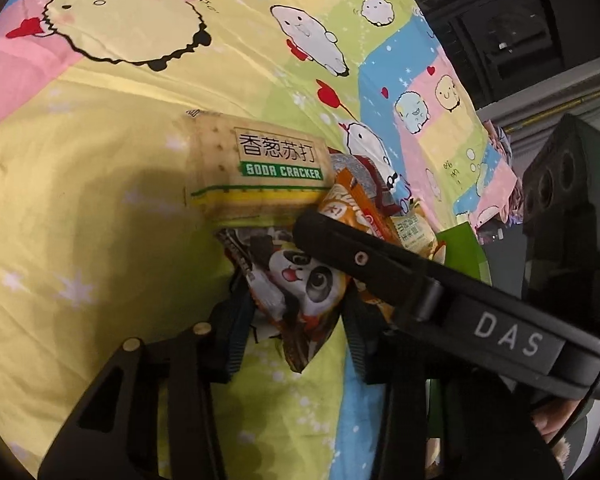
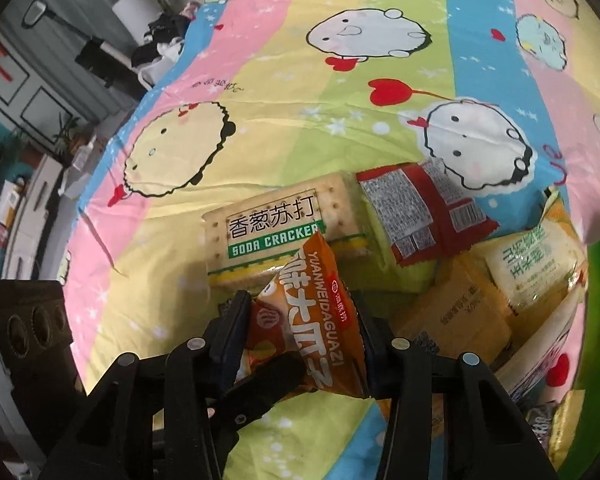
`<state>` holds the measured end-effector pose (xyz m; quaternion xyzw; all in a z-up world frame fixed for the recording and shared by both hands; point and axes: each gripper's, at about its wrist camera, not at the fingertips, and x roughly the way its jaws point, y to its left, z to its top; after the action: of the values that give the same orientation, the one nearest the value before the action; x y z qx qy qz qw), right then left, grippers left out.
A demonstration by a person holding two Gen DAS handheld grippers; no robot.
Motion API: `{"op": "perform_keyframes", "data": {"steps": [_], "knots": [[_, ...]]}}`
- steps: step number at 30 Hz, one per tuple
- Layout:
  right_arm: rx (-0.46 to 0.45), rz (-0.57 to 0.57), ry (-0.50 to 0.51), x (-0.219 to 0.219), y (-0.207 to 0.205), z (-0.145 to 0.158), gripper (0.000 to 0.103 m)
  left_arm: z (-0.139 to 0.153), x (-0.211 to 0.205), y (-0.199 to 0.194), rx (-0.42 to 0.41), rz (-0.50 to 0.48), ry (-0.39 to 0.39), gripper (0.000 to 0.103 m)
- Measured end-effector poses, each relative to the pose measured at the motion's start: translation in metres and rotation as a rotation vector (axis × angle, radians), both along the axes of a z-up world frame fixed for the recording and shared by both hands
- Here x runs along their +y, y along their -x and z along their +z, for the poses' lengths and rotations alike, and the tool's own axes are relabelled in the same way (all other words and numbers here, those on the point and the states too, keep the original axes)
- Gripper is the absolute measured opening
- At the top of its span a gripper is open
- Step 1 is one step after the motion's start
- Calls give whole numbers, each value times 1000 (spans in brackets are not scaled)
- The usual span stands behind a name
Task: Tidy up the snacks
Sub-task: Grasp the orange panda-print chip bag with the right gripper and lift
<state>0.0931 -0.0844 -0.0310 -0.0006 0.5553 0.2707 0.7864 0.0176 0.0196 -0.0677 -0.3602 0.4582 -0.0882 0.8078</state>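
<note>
Pinching a panda packet [image 1: 300,280], the left tool [image 1: 296,320]; the right tool [image 2: 300,336], an orange packet [image 2: 312,320].

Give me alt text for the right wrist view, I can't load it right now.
The right gripper has an orange seed packet between its fingers, above a cartoon-print bedsheet. Just beyond lie a soda cracker pack, a red packet and pale yellow snack bags; a green container's edge shows at right.

Pastel striped bedsheet [image 2: 260,92] with cartoon blobs and red hearts, beige soda cracker pack [image 2: 272,232] with green band, orange seed packet [image 2: 320,320] at 6 o'clock, red-edged packet [image 2: 428,208] at 3 o'clock, panda-print packet [image 1: 300,280]
</note>
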Motion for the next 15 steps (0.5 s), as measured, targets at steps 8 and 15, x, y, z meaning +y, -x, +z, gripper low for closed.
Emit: {"op": "perform_keyframes", "data": {"steps": [8,15], "knots": [[-73,-70,-101,-23,19,14,48,25,-16,8,-100,-65,-77,40],[-169,-171,-175,-57,50,28,48,40,-45,20,-193,-173,-160,40]]}}
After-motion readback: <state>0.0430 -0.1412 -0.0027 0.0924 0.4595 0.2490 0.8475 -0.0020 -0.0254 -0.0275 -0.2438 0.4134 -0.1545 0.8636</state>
